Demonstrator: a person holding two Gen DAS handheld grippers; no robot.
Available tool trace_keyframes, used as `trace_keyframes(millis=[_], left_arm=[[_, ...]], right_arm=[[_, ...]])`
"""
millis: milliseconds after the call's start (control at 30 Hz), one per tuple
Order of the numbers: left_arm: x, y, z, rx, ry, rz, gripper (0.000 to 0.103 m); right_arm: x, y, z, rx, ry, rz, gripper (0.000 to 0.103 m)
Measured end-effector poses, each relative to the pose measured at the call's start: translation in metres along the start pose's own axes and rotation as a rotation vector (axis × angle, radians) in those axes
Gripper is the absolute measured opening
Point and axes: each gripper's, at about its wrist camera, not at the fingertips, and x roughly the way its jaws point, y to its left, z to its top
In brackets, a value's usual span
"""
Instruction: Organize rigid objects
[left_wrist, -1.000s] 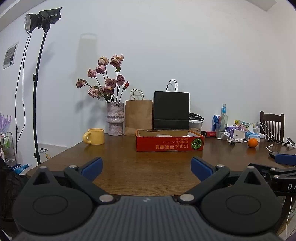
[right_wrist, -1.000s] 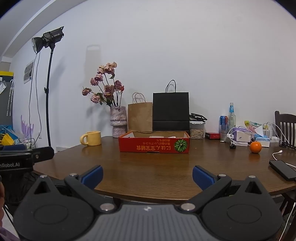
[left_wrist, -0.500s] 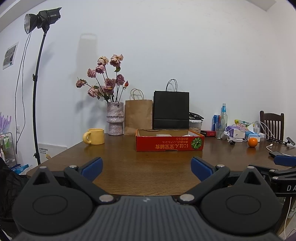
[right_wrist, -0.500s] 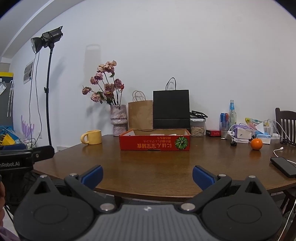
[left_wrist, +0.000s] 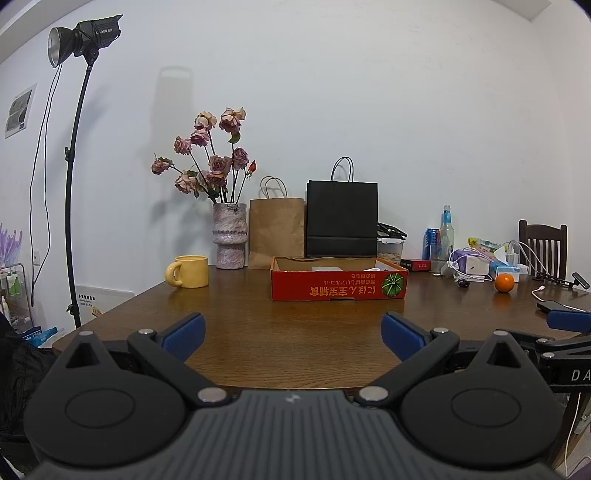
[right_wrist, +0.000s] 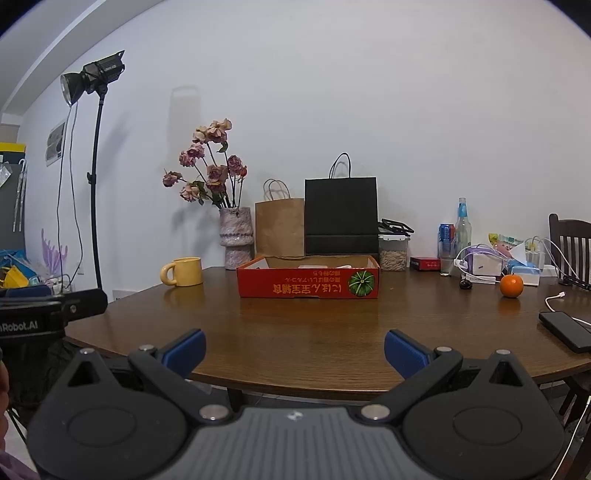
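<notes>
A shallow red cardboard box (left_wrist: 338, 287) stands on the brown table (left_wrist: 288, 332), also in the right wrist view (right_wrist: 308, 284); pale items lie inside, mostly hidden. A yellow mug (left_wrist: 188, 271) (right_wrist: 183, 272) stands to its left. An orange (left_wrist: 504, 283) (right_wrist: 511, 285) sits to the right. My left gripper (left_wrist: 291, 334) is open and empty at the table's near edge. My right gripper (right_wrist: 294, 350) is open and empty, just off the near edge.
A vase of dried roses (left_wrist: 229, 236), a brown paper bag (left_wrist: 276, 232) and a black bag (left_wrist: 341, 218) stand at the back. Bottles, a can (right_wrist: 446, 236), chargers and cables clutter the right. A phone (right_wrist: 565, 330) lies at the right edge. A light stand (left_wrist: 74, 184) stands left.
The right gripper has risen slightly and shifted; the box sits a little lower and further right in its view. The left gripper has barely moved.
</notes>
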Motion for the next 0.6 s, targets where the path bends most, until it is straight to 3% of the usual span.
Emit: trace_keyframes(millis=[600], left_arm=[[0.0001, 0.0005, -0.0015, 0.001, 0.004, -0.001, 0.103]], right_arm=[[0.0016, 0.0003, -0.0007, -0.005, 0.003, 0.004, 0.103]])
